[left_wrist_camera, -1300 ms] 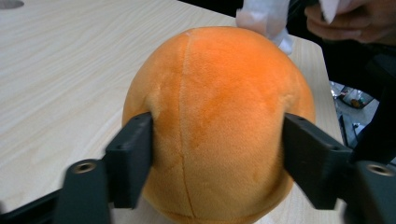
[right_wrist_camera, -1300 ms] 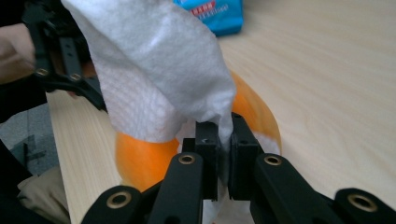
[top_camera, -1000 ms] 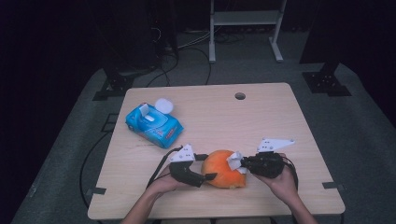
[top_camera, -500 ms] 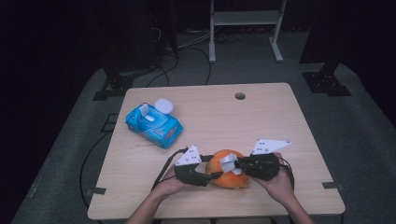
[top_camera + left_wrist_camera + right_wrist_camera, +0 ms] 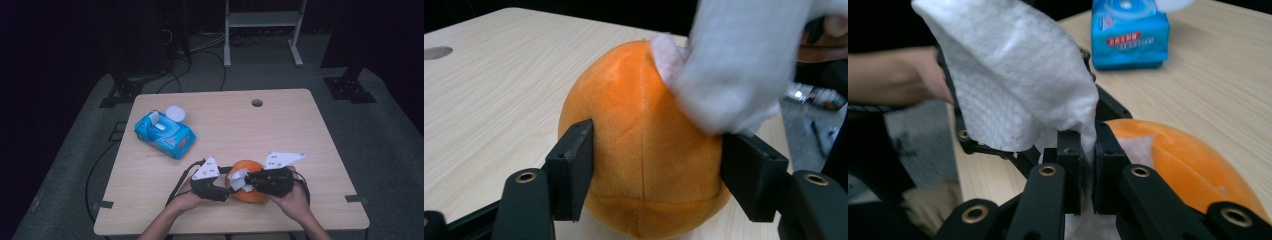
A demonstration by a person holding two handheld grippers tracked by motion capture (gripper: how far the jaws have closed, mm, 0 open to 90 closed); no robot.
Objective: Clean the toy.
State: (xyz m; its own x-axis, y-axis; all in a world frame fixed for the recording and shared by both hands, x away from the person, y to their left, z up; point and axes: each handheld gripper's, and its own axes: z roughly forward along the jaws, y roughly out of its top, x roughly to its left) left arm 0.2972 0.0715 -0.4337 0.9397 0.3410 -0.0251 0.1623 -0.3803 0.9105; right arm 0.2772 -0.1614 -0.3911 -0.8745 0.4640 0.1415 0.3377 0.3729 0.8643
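A pale wooden table point(image 5: 300, 140) stands in a dark room. At lower centre, the left gripper point(image 5: 216, 186) has just closed, clamping a round orange plush ball point(image 5: 248, 172); the right gripper point(image 5: 250, 180) pinches a white wipe point(image 5: 1013, 80) against it.

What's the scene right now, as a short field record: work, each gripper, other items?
work: wiping the orange plush ball with a white wipe
left gripper: jaws have just closed onto the ball's sides, steadying it
right gripper: shut on the wipe, held at the ball's top
ball: on the table, near the front edge
wipe pack: blue, lid open, back left, apart from the ball
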